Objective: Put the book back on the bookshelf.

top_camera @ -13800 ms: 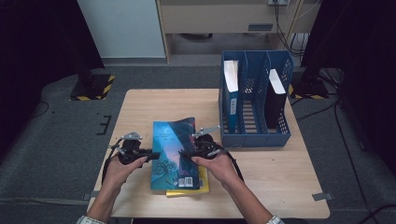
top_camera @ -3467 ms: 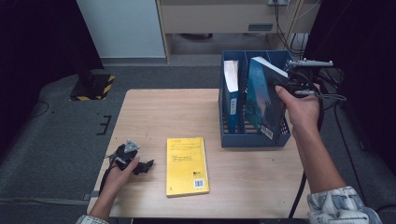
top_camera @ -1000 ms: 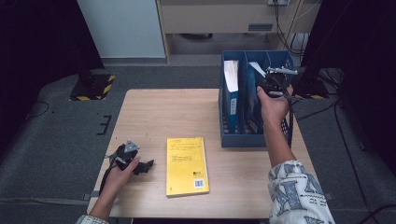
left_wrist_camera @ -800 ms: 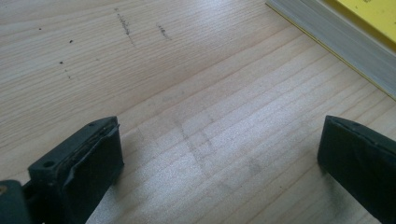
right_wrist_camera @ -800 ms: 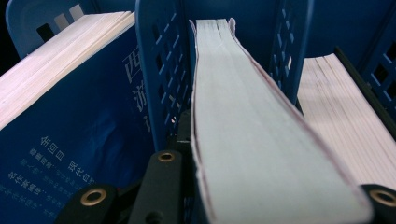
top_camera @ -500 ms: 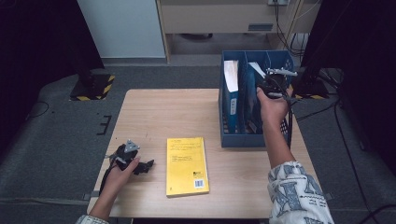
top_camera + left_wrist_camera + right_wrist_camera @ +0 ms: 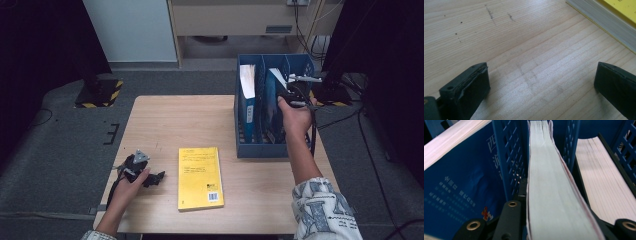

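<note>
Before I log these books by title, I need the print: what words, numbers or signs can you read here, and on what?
Blue book in the file rack: white Chinese characters on the cover, the largest reading "西" above "游"; the small lines are too blurred to read.
Same cover: a small red and yellow mark, unreadable.
Yellow book on the table: lines of small print and a barcode, too small to read.
The book between the right gripper's jaws shows page edges, with no text.
</note>
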Demonstrator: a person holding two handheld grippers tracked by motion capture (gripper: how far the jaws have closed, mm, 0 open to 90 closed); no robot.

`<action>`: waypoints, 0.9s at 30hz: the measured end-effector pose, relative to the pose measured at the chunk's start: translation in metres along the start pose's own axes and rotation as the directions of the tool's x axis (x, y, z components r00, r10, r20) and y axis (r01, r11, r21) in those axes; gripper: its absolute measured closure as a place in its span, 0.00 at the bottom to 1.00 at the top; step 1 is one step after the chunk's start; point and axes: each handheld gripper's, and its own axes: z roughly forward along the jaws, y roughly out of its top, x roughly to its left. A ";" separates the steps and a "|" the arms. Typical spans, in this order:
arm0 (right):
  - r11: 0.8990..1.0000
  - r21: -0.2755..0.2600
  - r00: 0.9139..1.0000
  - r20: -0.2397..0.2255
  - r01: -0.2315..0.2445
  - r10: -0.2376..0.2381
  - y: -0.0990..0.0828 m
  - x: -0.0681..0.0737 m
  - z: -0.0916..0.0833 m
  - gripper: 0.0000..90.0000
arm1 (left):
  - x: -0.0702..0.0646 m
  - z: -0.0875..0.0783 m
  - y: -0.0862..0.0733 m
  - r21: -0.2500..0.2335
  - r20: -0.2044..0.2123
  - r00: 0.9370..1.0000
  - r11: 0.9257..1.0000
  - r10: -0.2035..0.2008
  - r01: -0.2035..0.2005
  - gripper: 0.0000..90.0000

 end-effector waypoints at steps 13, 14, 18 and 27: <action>1.000 0.026 1.000 -0.015 0.017 -0.016 -0.014 0.002 -0.016 0.81 | 0.000 0.000 0.000 0.000 0.000 1.000 1.000 -0.004 0.004 0.00; 1.000 0.024 1.000 -0.019 0.017 -0.017 -0.015 0.003 -0.016 0.81 | 0.000 0.000 0.000 0.000 0.000 1.000 1.000 -0.004 0.004 0.00; 1.000 0.017 1.000 -0.027 0.017 -0.016 -0.018 0.003 -0.018 0.81 | 0.000 0.000 0.000 0.000 0.000 1.000 1.000 -0.004 0.004 0.00; 1.000 0.019 0.999 -0.034 0.019 -0.019 -0.025 -0.001 -0.024 0.80 | 0.000 0.000 0.000 0.000 0.000 1.000 1.000 -0.004 0.004 0.00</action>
